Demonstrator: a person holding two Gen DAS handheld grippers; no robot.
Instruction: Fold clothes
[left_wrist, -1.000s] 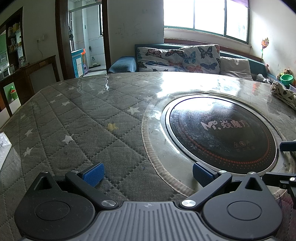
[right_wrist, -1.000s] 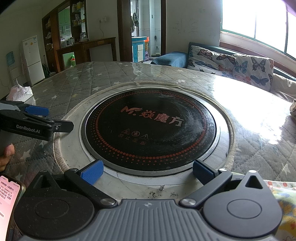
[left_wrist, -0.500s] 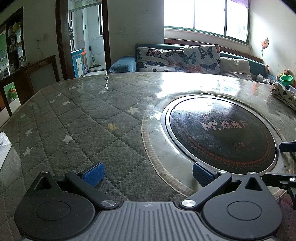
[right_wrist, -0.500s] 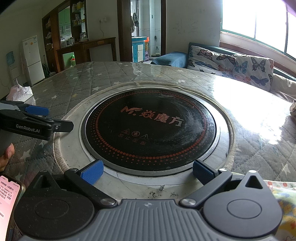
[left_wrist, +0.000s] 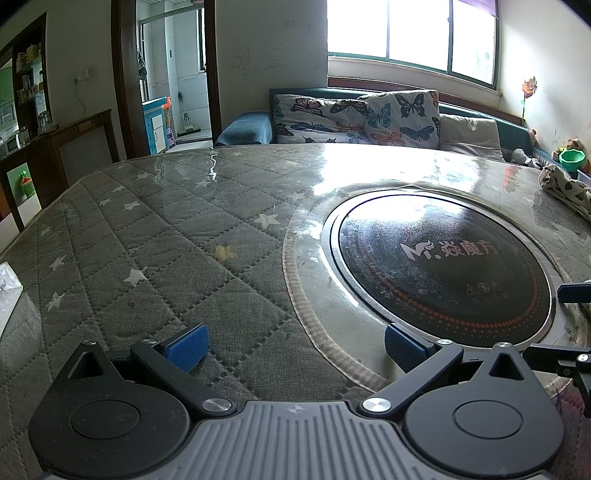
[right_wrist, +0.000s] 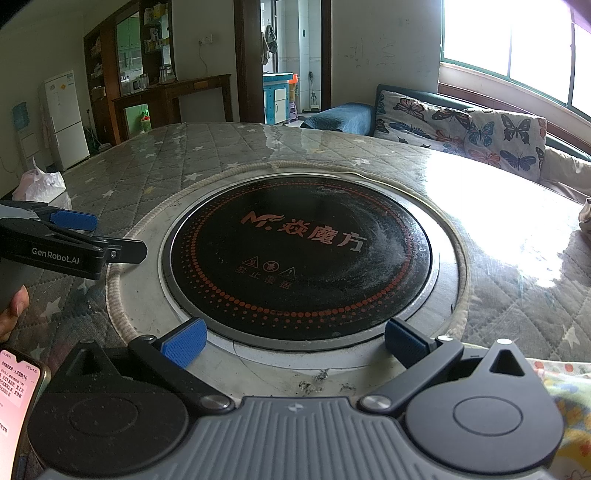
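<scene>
Right wrist: patterned garment (right_wrist: 565, 387) lies beside open right tool (right_wrist: 293, 345)

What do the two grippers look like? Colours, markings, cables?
Both match: the left gripper and right gripper have black linkage arms, blue ribbed pads, silver pivot screws and a grey ribbed base. "GenRobot.AI" is printed in white on the left one's side. No cables visible.

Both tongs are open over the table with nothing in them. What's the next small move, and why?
Probably swing the right tongs toward the patterned cloth at the lower right edge of their view. It is the nearest garment, and both tongs hang open and empty, the right over the black cooktop, the left tongs over the quilted table cover. The spotted cloth lies farther off.
</scene>
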